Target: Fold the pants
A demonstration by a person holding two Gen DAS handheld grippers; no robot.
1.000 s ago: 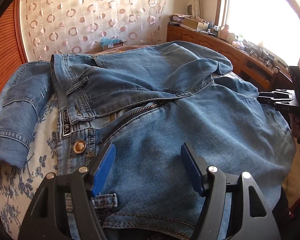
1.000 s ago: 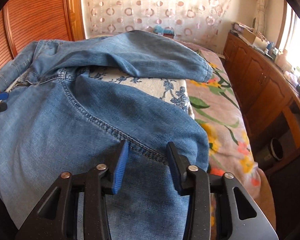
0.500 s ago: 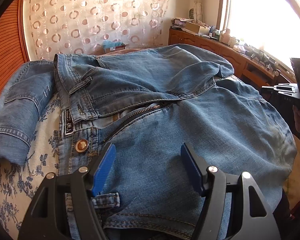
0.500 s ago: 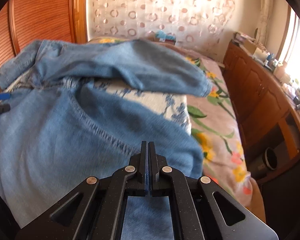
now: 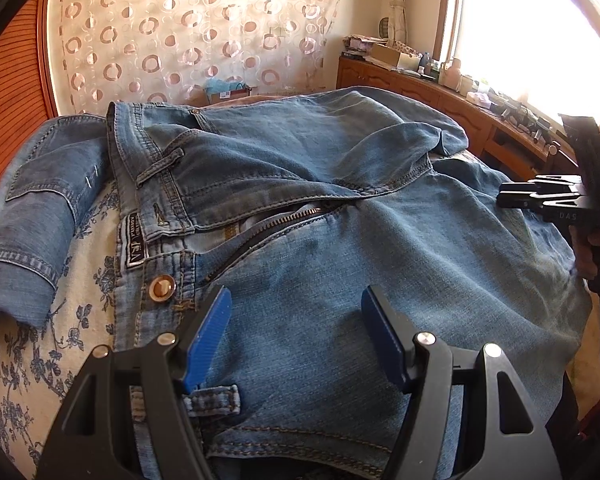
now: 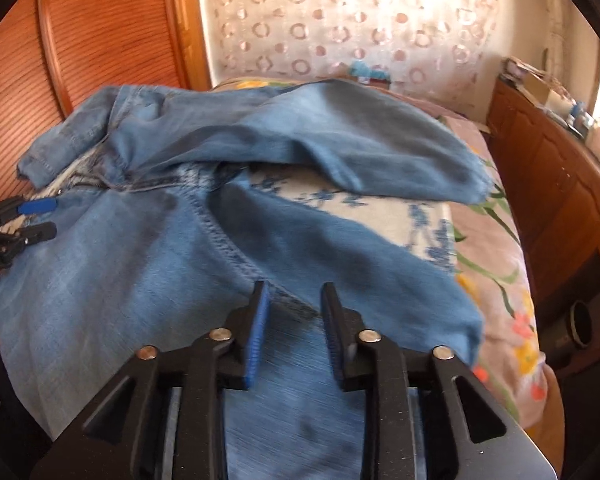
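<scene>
Since 0.5 s ago, the right gripper (image 6: pixel 292 300) has reopened, its fingers apart over jeans (image 6: pixel 148 280) lying unfolded on the bed (image 6: pixel 496 248). Left gripper (image 5: pixel 296 312) hovers wide open, empty. Folding looks barely begun.

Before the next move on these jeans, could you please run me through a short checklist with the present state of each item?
1. Jeans spread on the bed: ok.
2. Fly zipped: not ok, zipper open.
3. Left gripper open over the denim: ok.
4. Right gripper holds cloth: not ok; its jaws have just been opening, nothing pinched.
5. Legs laid together: not ok, they splay apart.
6. Hems aligned: cannot tell.
</scene>
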